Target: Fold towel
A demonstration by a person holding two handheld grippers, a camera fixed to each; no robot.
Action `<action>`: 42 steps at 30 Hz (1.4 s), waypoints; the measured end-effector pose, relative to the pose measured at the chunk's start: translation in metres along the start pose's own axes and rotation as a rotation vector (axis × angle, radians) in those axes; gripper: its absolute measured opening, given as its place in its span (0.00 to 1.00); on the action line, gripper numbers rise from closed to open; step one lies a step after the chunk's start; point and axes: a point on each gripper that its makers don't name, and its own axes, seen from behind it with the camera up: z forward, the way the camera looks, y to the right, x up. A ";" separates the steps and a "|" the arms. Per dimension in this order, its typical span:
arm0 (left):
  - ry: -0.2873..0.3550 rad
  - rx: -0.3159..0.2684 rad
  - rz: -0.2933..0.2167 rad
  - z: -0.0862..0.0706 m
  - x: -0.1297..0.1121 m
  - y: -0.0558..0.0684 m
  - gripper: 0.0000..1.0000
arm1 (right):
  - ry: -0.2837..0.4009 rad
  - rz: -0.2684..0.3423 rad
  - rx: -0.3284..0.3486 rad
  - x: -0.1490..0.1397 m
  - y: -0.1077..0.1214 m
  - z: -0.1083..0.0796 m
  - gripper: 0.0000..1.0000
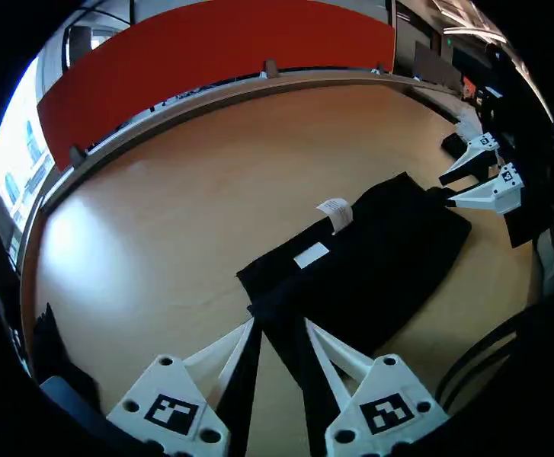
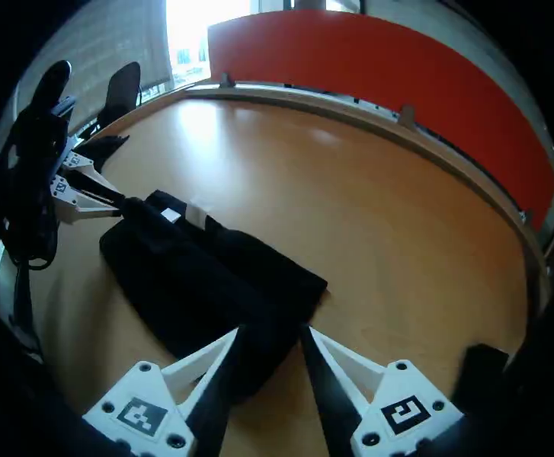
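left gripper point(image 1: 279, 321): at one short end of the towel point(image 1: 368, 251), fingers narrowed round its corner, can't tell if it's actually pinched
towel: black, flat on table point(image 1: 200, 190), long axis runs gripper to gripper
right gripper point(image 2: 270, 329): opposite end, same deal, equally close

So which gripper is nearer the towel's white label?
Left. The left gripper grips the towel end that carries the white label; the right gripper holds the opposite end.
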 end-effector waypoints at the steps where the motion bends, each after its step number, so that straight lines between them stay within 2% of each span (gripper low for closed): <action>1: -0.001 0.004 0.003 0.001 0.000 -0.001 0.34 | 0.000 -0.004 -0.005 0.000 0.001 0.001 0.60; 6: -0.007 0.022 0.018 0.005 -0.002 -0.005 0.38 | 0.002 -0.018 -0.023 0.001 0.007 0.004 0.67; 16: -0.001 0.048 0.026 0.009 0.002 -0.016 0.40 | 0.008 -0.016 -0.050 0.010 0.018 0.009 0.74; 27: 0.018 0.078 0.023 0.011 0.015 -0.028 0.40 | 0.025 -0.008 -0.077 0.022 0.029 0.014 0.74; 42: 0.039 0.092 0.002 0.006 0.027 -0.037 0.40 | 0.045 -0.007 -0.107 0.032 0.040 0.012 0.75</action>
